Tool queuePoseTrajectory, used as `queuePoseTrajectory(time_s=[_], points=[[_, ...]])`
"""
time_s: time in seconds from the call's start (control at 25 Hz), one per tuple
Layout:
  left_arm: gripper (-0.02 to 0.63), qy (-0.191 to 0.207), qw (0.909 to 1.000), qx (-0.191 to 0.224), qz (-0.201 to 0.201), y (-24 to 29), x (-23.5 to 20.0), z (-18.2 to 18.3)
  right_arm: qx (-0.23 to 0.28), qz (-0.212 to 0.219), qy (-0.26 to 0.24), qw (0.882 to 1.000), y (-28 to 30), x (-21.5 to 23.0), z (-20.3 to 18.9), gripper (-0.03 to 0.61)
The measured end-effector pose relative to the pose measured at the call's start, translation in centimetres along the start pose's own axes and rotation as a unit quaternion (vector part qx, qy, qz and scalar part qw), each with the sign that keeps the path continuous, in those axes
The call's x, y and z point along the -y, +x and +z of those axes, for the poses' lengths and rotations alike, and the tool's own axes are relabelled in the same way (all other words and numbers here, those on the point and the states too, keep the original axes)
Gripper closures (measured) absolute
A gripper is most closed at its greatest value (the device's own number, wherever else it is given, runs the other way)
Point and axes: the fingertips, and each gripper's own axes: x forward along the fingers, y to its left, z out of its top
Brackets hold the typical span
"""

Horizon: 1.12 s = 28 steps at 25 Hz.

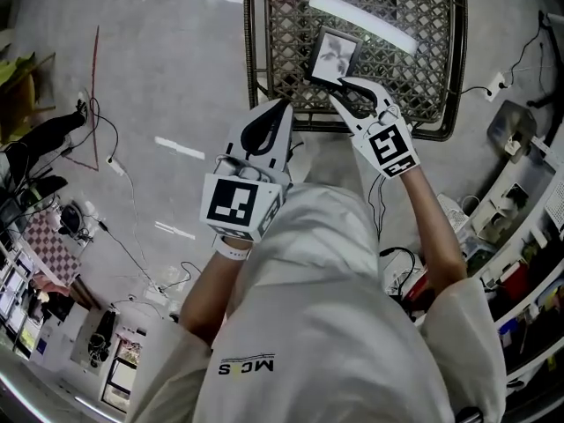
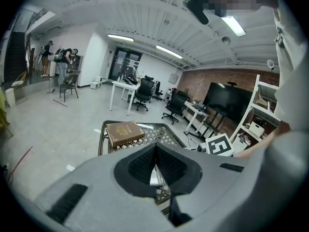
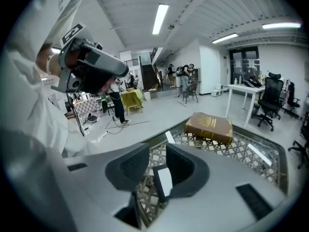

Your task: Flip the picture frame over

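A small dark-framed picture frame (image 1: 335, 55) rests picture side up on the metal lattice table (image 1: 457, 60). My right gripper (image 1: 355, 88) is at its near edge and stands open. In the right gripper view the frame (image 3: 163, 180) shows between the jaws, close against the right-hand one, with a gap of lattice on its left. My left gripper (image 1: 267, 126) hangs shut and holds nothing, just off the table's near rim and left of the frame. In the left gripper view its jaws meet at the tip (image 2: 155, 151).
A thick brown book (image 3: 210, 126) lies at the table's far end, also seen as the book (image 2: 124, 132). A white bar (image 1: 361, 20) lies across the lattice beyond the frame. Cables and shelves with clutter (image 1: 520, 263) surround the person on the grey floor.
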Motion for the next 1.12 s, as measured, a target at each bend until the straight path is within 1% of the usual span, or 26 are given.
queuePoseTrajectory(time_s=[0.2,0.28,0.64,0.76,0.92,1.12], points=[[0.589,-0.003,0.9999,-0.011,-0.001,-0.1,-0.5,-1.0,-0.037,0.021,-0.032,0.999,2.5,-1.1,-2.6,0.46],[0.589,-0.005,0.9999,-0.011,-0.002,0.4,-0.6,-1.2,-0.05,0.024,-0.044,0.997,3.1,-0.8,-3.4,0.46],[0.589,-0.01,0.9998,-0.017,-0.004,1.4,-0.8,-2.0,-0.082,0.038,-0.071,0.993,5.0,-0.9,-6.7,0.46],[0.589,-0.007,0.9998,-0.02,-0.007,1.8,-0.8,-2.2,-0.092,0.033,-0.075,0.992,5.8,-0.6,-7.7,0.462],[0.589,-0.009,0.9996,-0.025,-0.007,2.1,-0.8,-2.8,-0.105,0.039,-0.075,0.991,6.8,-0.8,-9.3,0.462],[0.589,-0.013,0.9995,-0.028,-0.006,2.5,-0.7,-3.0,-0.116,0.041,-0.079,0.989,7.3,-0.6,-10.2,0.462]])
